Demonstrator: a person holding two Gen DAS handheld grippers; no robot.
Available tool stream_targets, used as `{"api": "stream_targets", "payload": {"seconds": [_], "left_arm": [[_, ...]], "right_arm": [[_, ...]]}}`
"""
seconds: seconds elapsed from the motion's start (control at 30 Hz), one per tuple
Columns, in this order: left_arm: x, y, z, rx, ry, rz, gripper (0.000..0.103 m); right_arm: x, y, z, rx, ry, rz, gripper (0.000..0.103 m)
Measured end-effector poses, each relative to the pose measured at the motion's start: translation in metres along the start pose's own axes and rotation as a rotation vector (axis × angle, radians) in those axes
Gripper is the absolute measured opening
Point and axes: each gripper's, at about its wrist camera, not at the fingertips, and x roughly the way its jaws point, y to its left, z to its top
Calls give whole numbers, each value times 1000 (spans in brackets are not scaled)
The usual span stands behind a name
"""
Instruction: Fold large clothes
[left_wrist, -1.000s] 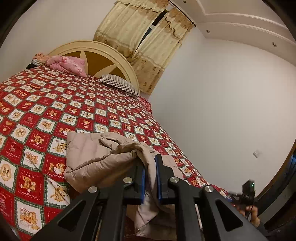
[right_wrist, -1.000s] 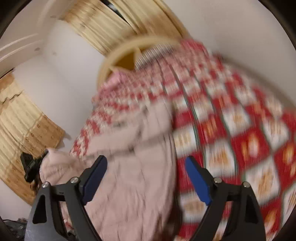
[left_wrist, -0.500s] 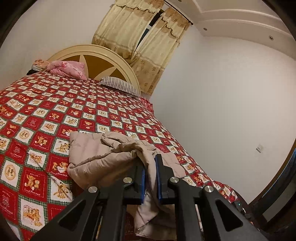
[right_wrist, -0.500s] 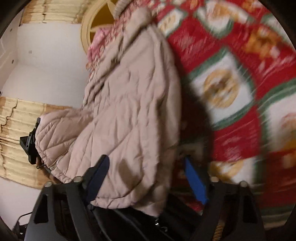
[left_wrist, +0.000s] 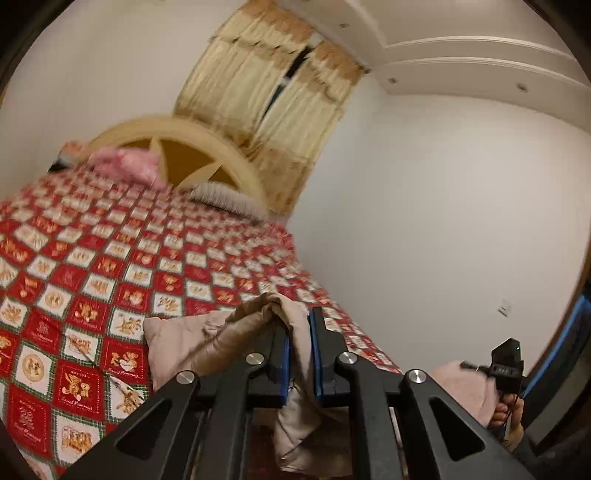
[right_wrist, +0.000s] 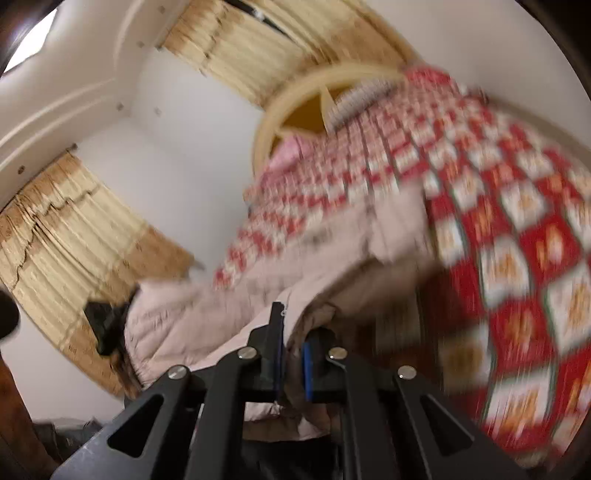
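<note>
Step in hand, by judgement: lifting for the first fold. The padded beige jacket (left_wrist: 192, 343) is bunched at the foot edge of the bed (left_wrist: 74, 280), partly overhanging it. Fabric is clamped between the closed left gripper (left_wrist: 298, 350) and, likewise, the closed right gripper (right_wrist: 291, 363). Next, the held edges should be drawn apart and the garment spread flat.

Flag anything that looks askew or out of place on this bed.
The beige jacket is the odd thing: it lies bunched and creased at the bed's near edge, partly draped over the side. Both the left gripper and right gripper have jaws shut on its fabric. Nothing looks damaged.
</note>
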Motion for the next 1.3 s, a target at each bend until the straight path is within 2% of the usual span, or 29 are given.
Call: {"api": "stream_targets", "payload": {"seconds": [0.07,0.1,0.2,0.3,0.37,0.4,0.43,0.5,0.53,0.63,0.73,0.83,0.97,1.03,1.07,1.1,1.13,1.17,1.2,1.27,1.3], "left_arm": [[30,21,7,-12,34,58,10],[44,32,9,-25,54,85,14],[86,66,22,-65,108,127,16],[112,98,41,-135,129,130,18],[110,111,52,-173,101,132,20],[102,116,60,-171,51,178,28],[92,119,67,-169,5,204,46],[78,123,72,-177,-74,254,67],[78,117,71,-147,-99,289,68],[110,86,58,-3,-44,340,68],[165,45,22,170,62,361,71],[230,10,-26,385,157,412,72],[293,-1,-63,536,226,506,72],[320,4,-74,596,256,594,72],[330,11,-78,593,275,630,72],[339,21,-79,559,301,652,72],[344,26,-81,534,312,654,72],[349,35,-82,499,321,659,72],[351,44,-82,470,320,669,72],[356,54,-83,421,327,684,74],[358,58,-83,401,329,687,76]], "right_arm": [[12,-8,26,31,-23,1,11],[23,-17,39,55,-26,-5,11],[57,-44,61,103,-12,-63,11],[95,-69,76,158,12,-114,11],[117,-85,92,180,11,-143,11],[127,-92,96,197,17,-148,11],[135,-97,99,192,26,-172,11],[154,-110,103,206,47,-203,11],[166,-116,105,206,64,-216,11],[204,-133,107,187,94,-260,12],[235,-149,108,180,77,-281,21],[253,-159,104,182,44,-335,22],[264,-150,98,112,26,-418,25],[264,-141,96,82,20,-450,33],[262,-134,95,63,15,-466,42],[260,-124,93,37,3,-479,57],[260,-117,92,18,-10,-481,66],[257,-107,90,-2,-39,-472,86],[255,-99,88,-22,-84,-466,98],[256,-72,81,-122,-160,-498,99],[263,-63,79,-170,-154,-496,99]]}}
